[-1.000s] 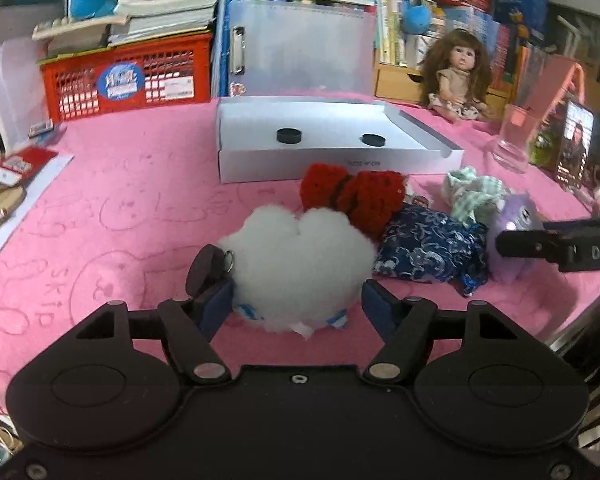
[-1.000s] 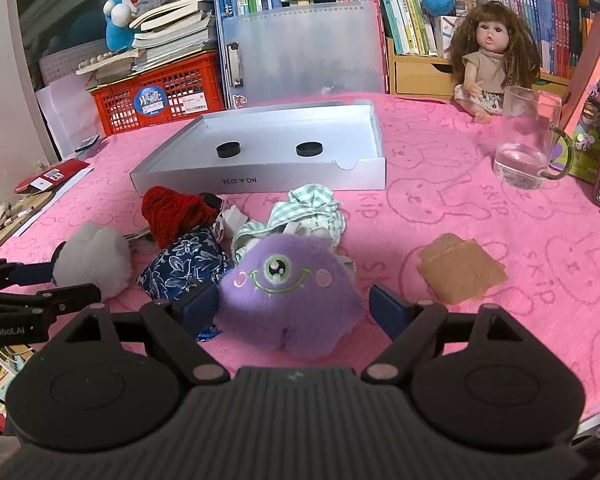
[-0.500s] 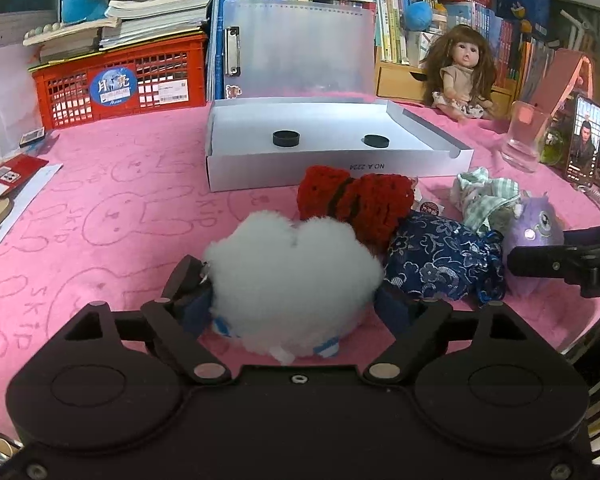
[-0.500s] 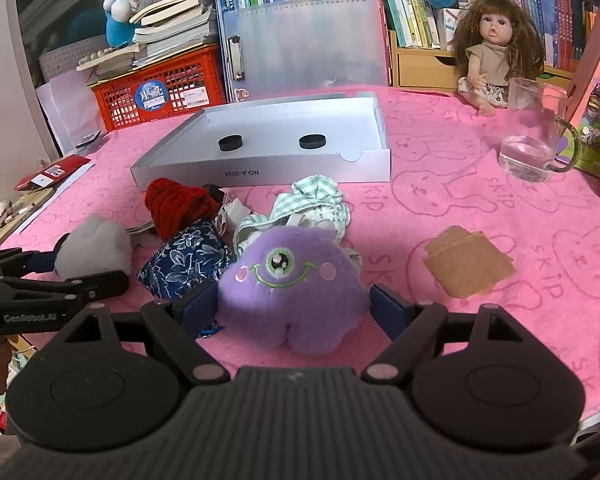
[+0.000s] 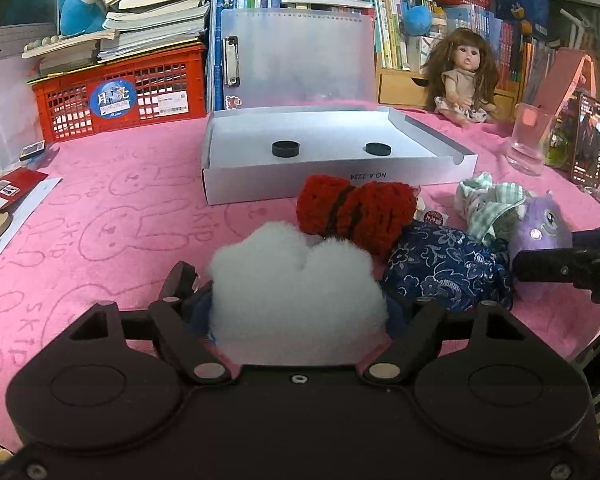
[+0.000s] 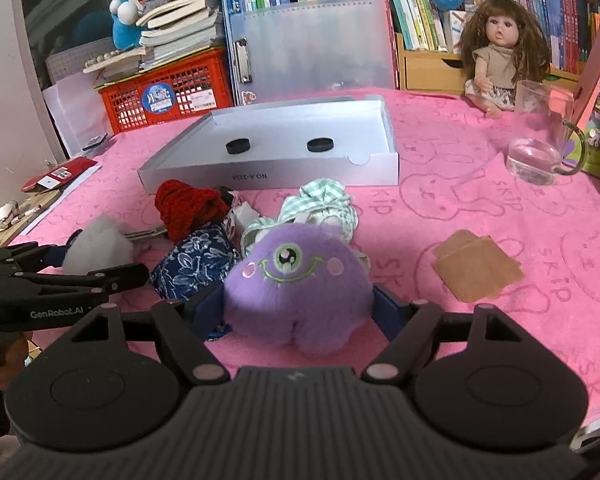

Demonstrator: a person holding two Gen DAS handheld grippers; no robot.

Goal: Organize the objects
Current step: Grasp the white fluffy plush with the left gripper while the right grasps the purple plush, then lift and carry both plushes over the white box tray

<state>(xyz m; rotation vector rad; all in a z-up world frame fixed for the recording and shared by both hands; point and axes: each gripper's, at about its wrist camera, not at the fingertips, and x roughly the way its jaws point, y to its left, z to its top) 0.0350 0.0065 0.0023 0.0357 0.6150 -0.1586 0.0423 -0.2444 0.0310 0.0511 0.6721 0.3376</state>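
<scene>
My left gripper (image 5: 298, 306) has its jaws, just closing, pressed against a white fluffy toy (image 5: 296, 296) on the pink bench (image 5: 112, 216). My right gripper (image 6: 298, 306), jaws also just closing, squeezes a purple monster toy (image 6: 296, 284) beside a blue pouch (image 6: 198, 262).

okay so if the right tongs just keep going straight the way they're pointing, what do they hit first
The purple one-eyed plush, which sits between the right tongs' fingers. Beyond it lies the green checked cloth, though depth is unclear.
</scene>
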